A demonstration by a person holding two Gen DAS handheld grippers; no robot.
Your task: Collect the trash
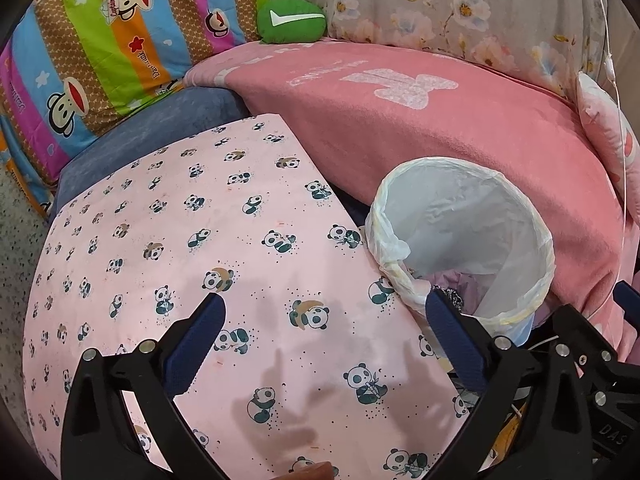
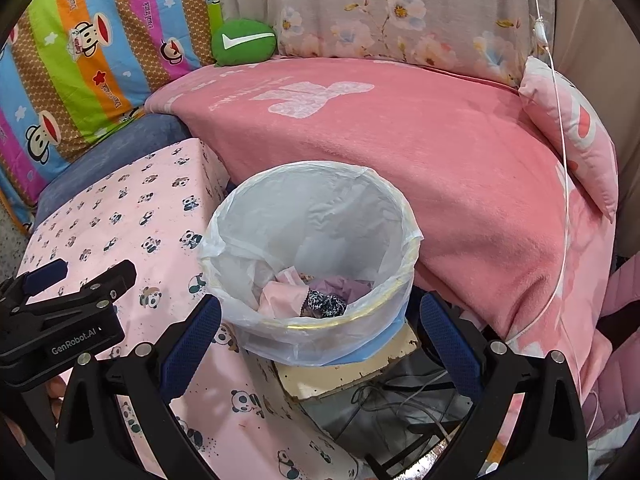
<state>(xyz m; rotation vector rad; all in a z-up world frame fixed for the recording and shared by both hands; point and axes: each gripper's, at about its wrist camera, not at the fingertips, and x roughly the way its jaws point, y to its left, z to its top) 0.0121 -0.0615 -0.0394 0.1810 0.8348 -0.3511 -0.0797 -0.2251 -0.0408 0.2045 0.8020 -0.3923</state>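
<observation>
A round bin lined with a clear plastic bag [image 2: 312, 216] stands beside a surface under a pink panda-print cloth [image 1: 200, 240]. Crumpled trash [image 2: 316, 294], pink, purple and black-and-white, lies at the bin's bottom. My right gripper [image 2: 320, 316] hangs open just in front of the bin, nothing between its blue pads. Over the panda cloth my left gripper [image 1: 326, 314] is open and empty; its right finger [image 1: 452, 324] is close to the bin [image 1: 480, 216]. In the right wrist view the left gripper's body [image 2: 68, 312] shows at the left edge.
A pink blanket [image 2: 400, 140] covers a bed behind the bin, with a floral quilt [image 2: 400, 12], a striped cartoon quilt [image 2: 88, 52], a green cushion [image 2: 244, 42] and a pink pillow [image 2: 572, 132]. A white cord [image 2: 560, 152] hangs at right. The bin rests on a worn stand [image 2: 348, 368] above tangled cables [image 2: 400, 404].
</observation>
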